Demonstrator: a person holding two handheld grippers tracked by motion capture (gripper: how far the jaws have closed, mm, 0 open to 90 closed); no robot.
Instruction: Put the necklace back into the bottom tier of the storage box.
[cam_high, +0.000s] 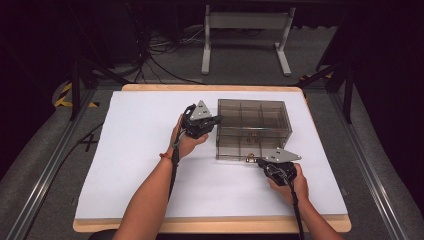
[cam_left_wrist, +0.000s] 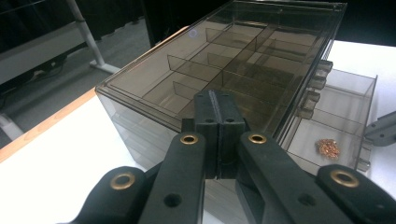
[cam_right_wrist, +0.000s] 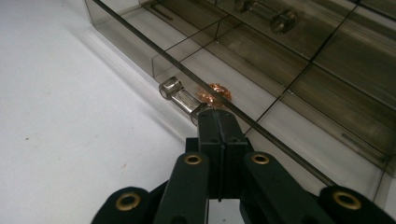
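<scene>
Both my grippers are closed and empty: left gripper (cam_left_wrist: 218, 100) against the smoky plastic drawer box (cam_high: 252, 125), right gripper (cam_right_wrist: 218, 119) hiding the clear drawer handle (cam_right_wrist: 180, 98).

The right tool (cam_right_wrist: 218, 122) comes up from the bottom, and its two black jaws are pressed flat together with nothing between them. The tips sit right at a clear handle (cam_right_wrist: 183, 100) on the front of a smoky see-through drawer (cam_right_wrist: 299, 121). Thin walls split the drawer into boxes. A little pile of shiny copper bits (cam_right_wrist: 212, 94) lies in the box just behind the handle. The white surface (cam_right_wrist: 70, 116) is on the left.
</scene>
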